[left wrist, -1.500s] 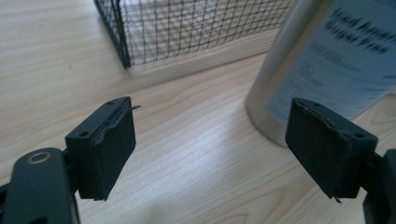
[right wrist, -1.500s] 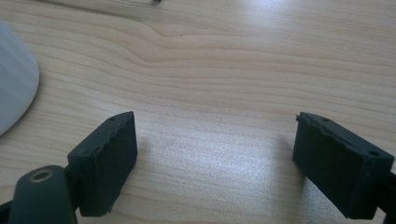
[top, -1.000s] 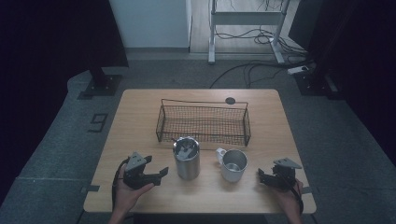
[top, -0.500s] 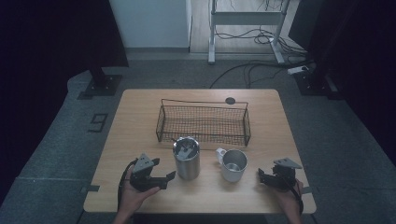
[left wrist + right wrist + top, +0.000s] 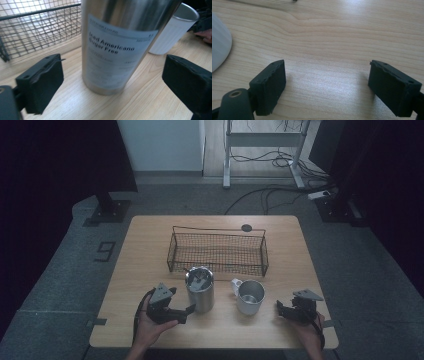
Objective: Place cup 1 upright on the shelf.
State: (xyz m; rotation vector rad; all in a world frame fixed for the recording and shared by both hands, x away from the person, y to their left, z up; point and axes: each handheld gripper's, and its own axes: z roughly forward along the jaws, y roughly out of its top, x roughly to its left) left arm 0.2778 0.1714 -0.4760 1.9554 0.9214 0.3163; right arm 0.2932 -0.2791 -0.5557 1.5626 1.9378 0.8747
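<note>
A tall steel tumbler (image 5: 200, 287) with a printed label (image 5: 117, 50) stands upright near the table's front middle. My left gripper (image 5: 182, 312) sits just to its left, pointing at it. Its jaws have just been opening and now stand wide, one on each side of the tumbler's base, with neither pad touching it. A white mug (image 5: 249, 296) with a steel lining stands to the right of the tumbler (image 5: 172, 32). My right gripper (image 5: 282, 310) rests low at the front right, beside the mug. Its jaws (image 5: 327, 82) are apart over bare wood, with nothing between them.
A black wire basket (image 5: 217, 252) stands behind the tumbler and mug, mid-table (image 5: 37, 32). A small dark disc (image 5: 246, 227) lies at the far edge. The wooden table (image 5: 150, 250) has bare room on its left and right sides.
My left gripper has slid right toward the tumbler and its jaws have spread wide. The right gripper, tumbler and mug have stayed put.
</note>
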